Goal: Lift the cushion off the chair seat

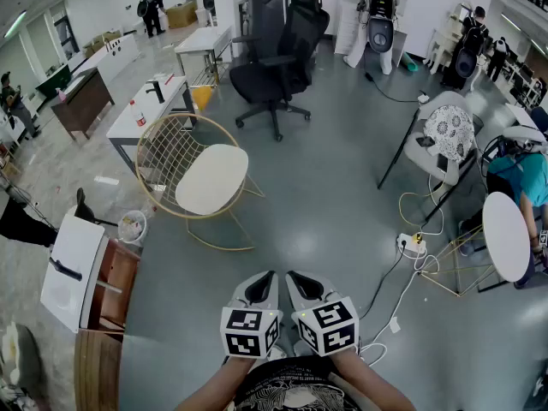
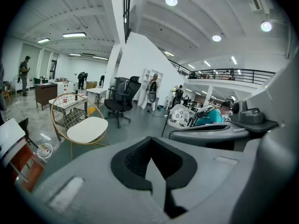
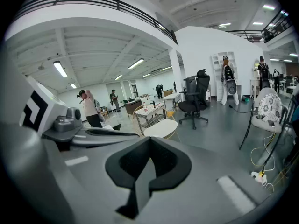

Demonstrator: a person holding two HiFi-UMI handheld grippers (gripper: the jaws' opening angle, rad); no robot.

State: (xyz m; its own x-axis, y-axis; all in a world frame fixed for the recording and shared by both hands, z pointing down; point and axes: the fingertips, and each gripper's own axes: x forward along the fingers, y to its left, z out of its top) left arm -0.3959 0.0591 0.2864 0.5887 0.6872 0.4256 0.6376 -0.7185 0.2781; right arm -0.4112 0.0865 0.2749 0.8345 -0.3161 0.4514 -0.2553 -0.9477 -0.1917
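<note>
The oval cream cushion point(image 1: 212, 178) lies on the seat of the round gold wire-frame chair point(image 1: 167, 157), which stands on the grey polished floor point(image 1: 334, 204) ahead and to the left, well apart from both grippers. The left gripper point(image 1: 264, 279) and right gripper point(image 1: 297, 279) hover side by side low in the head view, just beside each other, each with its fingers closed together on nothing. A black mesh office chair point(image 1: 278, 58) stands farther back beyond the gold chair
</note>
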